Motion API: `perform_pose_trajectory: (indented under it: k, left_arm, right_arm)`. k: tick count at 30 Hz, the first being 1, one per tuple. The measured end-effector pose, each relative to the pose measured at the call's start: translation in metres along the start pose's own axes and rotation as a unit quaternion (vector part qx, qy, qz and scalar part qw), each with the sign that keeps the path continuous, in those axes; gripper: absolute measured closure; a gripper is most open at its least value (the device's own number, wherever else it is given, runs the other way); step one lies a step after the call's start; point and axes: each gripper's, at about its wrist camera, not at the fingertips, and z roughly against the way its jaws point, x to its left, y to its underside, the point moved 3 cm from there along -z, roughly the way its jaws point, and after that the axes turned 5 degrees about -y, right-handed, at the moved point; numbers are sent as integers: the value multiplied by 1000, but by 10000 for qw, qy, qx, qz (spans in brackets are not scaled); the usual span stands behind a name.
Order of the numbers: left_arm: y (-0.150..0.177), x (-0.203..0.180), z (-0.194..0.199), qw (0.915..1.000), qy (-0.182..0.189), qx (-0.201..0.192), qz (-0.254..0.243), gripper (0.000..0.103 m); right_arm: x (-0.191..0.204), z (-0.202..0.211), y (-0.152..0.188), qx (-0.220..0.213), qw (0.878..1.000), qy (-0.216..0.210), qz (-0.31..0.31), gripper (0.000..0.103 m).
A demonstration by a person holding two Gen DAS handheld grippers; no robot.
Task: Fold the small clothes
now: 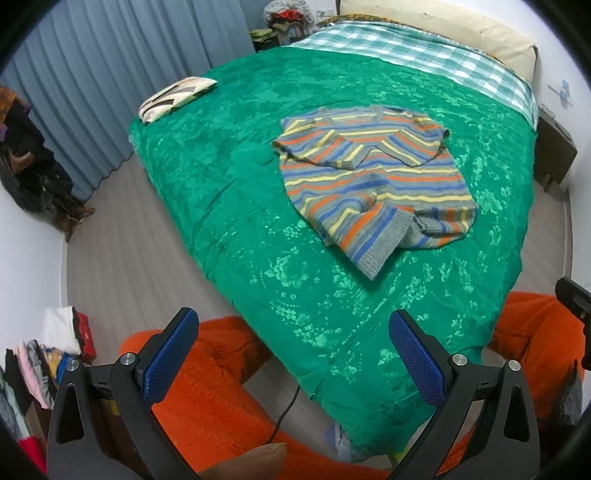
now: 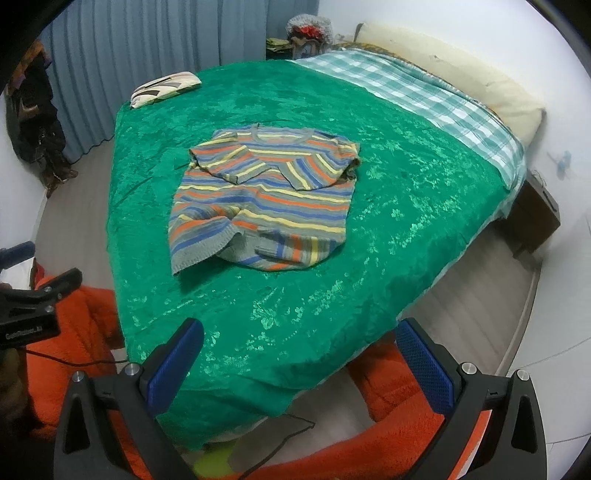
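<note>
A small striped knit sweater (image 1: 373, 177) in grey, blue, orange and yellow lies on the green bedspread (image 1: 229, 184). Both sleeves are folded in across its chest, and its left hem corner is turned up. It also shows in the right wrist view (image 2: 266, 199). My left gripper (image 1: 291, 354) is open and empty, held above the bed's near corner, well short of the sweater. My right gripper (image 2: 301, 363) is open and empty, also over the bed's near edge (image 2: 295, 347). The left gripper's body shows at the left edge of the right wrist view (image 2: 33, 306).
A folded cream patterned garment (image 1: 173, 98) lies at the bed's far left corner. A checked sheet (image 1: 424, 55) and a pillow (image 1: 443, 33) are at the head. An orange fluffy cloth (image 1: 207, 384) lies below me. Stacked clothes (image 1: 44, 362) sit on the left floor.
</note>
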Motion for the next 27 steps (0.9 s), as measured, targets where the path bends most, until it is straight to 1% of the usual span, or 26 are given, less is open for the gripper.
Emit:
perform_pose_trajectory:
  k: [12,27]
  left_arm:
    - [2,-3,2,10000,47,-7,-30,0]
    - [3,-8,-3,9999,114,96,-57,0]
  right_arm:
    - [0,2,4,15,9999,113,18,0]
    - [1,0,7,51,9999,89,10,0]
